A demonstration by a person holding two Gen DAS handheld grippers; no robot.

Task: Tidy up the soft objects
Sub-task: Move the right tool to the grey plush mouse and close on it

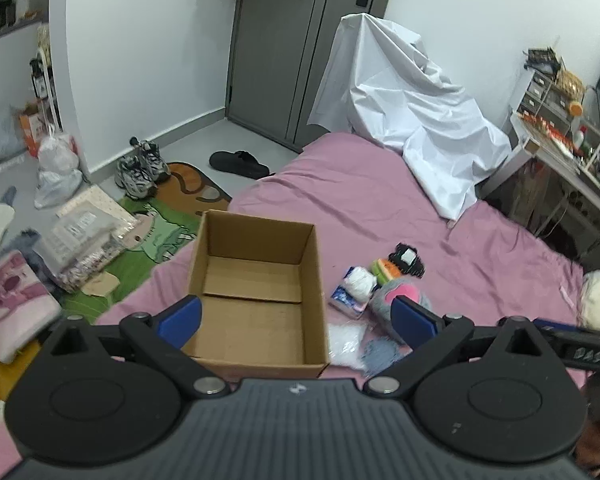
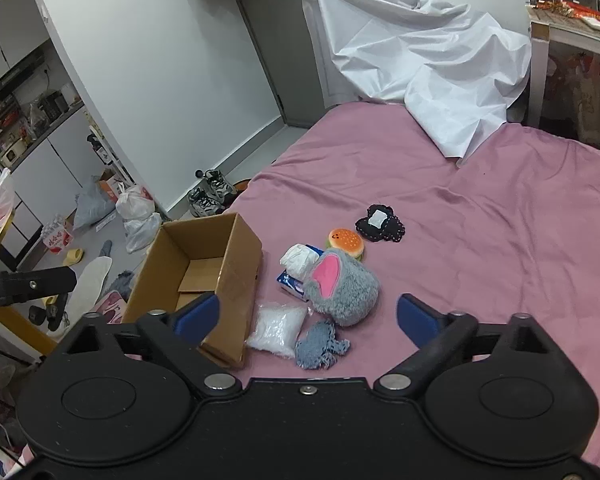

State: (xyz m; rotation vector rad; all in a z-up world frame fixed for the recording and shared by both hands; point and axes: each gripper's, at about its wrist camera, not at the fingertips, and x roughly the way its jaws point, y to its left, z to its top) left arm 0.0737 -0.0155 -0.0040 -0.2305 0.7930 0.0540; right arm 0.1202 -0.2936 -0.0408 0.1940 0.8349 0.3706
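On our pink bed [image 2: 500, 240] the cardboard box [image 1: 256, 288] sits furthest left with its flaps open, and we see only bare cardboard inside. Our left claw [image 1: 296, 316] hangs over it spread wide, gripping nothing. Just right of the box the soft stuff is piled: clear bag of white bits [image 2: 276, 330], blue knit piece [image 2: 320, 346], tissue pack [image 2: 300, 272], grey plush with pink ear [image 2: 342, 286], burger toy [image 2: 346, 242], then a black patch [image 2: 380, 224]. Our right claw [image 2: 308, 316] is wide open too, empty, above the pile.

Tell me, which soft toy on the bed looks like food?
The little burger toy, orange bun with a face, lying between the grey fluffy toy and the black patch.
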